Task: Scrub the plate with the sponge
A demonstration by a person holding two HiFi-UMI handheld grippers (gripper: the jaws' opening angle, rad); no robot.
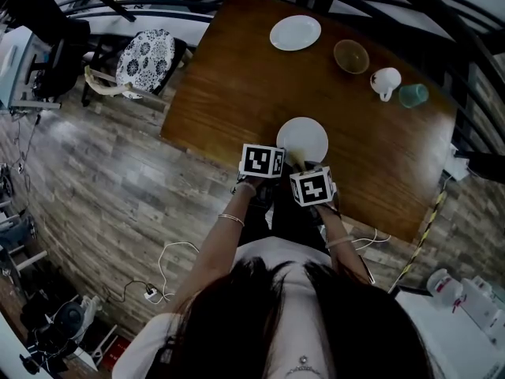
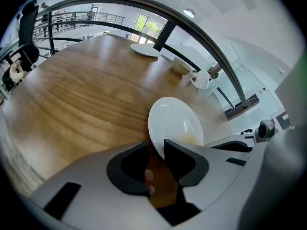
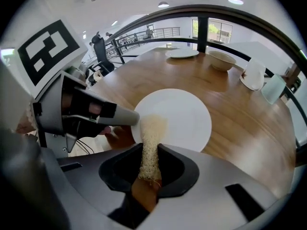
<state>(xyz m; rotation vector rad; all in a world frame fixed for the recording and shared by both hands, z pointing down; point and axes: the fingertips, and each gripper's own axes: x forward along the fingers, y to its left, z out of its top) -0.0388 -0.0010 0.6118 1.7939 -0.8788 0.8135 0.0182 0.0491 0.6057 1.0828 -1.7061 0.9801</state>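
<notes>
A round white ceramic plate [image 3: 184,114] lies at the lower centre of the head view on a brown wooden table [image 3: 240,128], just beyond both grippers. The left gripper [image 2: 156,148] pinches the plate's near rim. The right gripper [image 3: 149,150] clamps a pale fibrous sponge [image 3: 152,128], which points up-frame with its tip on the plate's lower-left part.

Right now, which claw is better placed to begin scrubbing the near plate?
Right. The right claw grips the sponge, whose end lies on the plate. The left claw pinches the plate's rim, so it should probably only steady it.
</notes>
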